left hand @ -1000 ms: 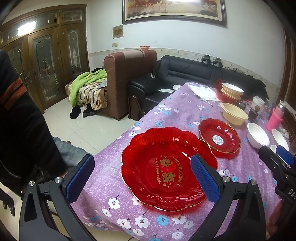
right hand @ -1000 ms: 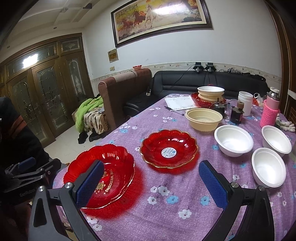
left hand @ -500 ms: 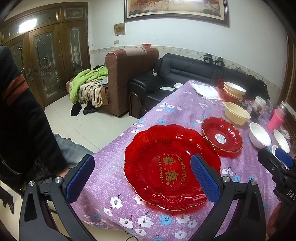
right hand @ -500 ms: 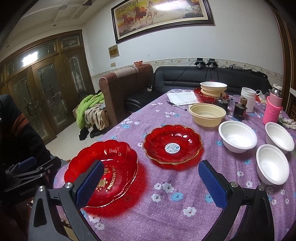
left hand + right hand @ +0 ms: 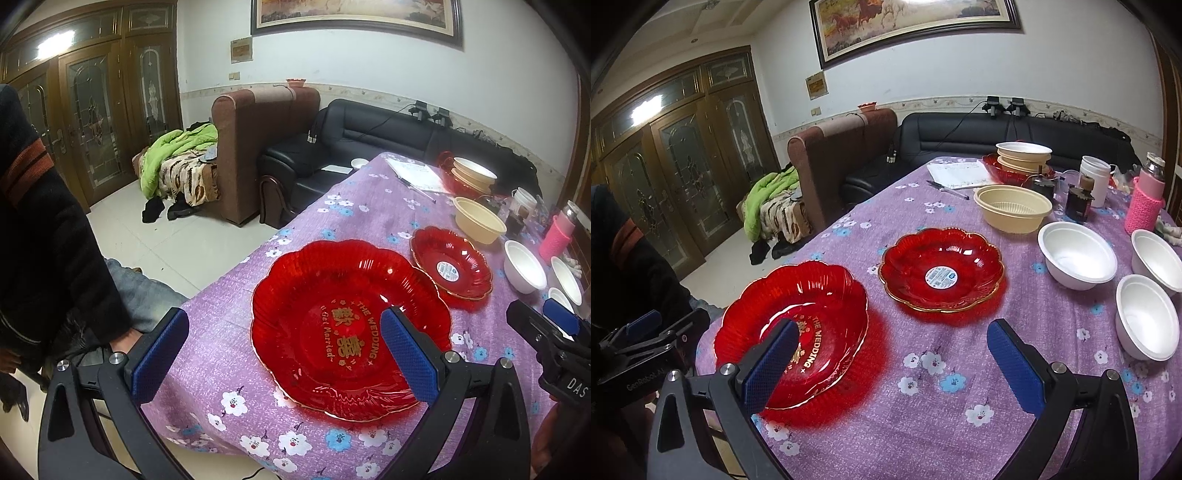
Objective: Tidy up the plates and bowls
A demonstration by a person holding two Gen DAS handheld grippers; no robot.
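A large red wedding plate (image 5: 351,325) (image 5: 798,325) lies near the table's front left corner. A smaller red plate with a sticker (image 5: 450,267) (image 5: 940,271) lies just beyond it. Three white bowls (image 5: 1076,258) stand at the right, and a beige bowl (image 5: 1012,212) stands behind the small plate. My left gripper (image 5: 284,354) is open and empty, above the big plate's near left rim. My right gripper (image 5: 892,363) is open and empty, above the cloth to the right of the big plate.
The table has a purple flowered cloth (image 5: 923,406). At the far end stand stacked beige bowls on a red plate (image 5: 1023,158), a white cup (image 5: 1095,179), a dark jar (image 5: 1078,201), a pink bottle (image 5: 1147,199), and paper with a pen (image 5: 960,175). A person (image 5: 40,229) sits at the left.
Both grippers have drawn slightly nearer to the table and the red plates. Both stay open and empty. The dishes have not moved.
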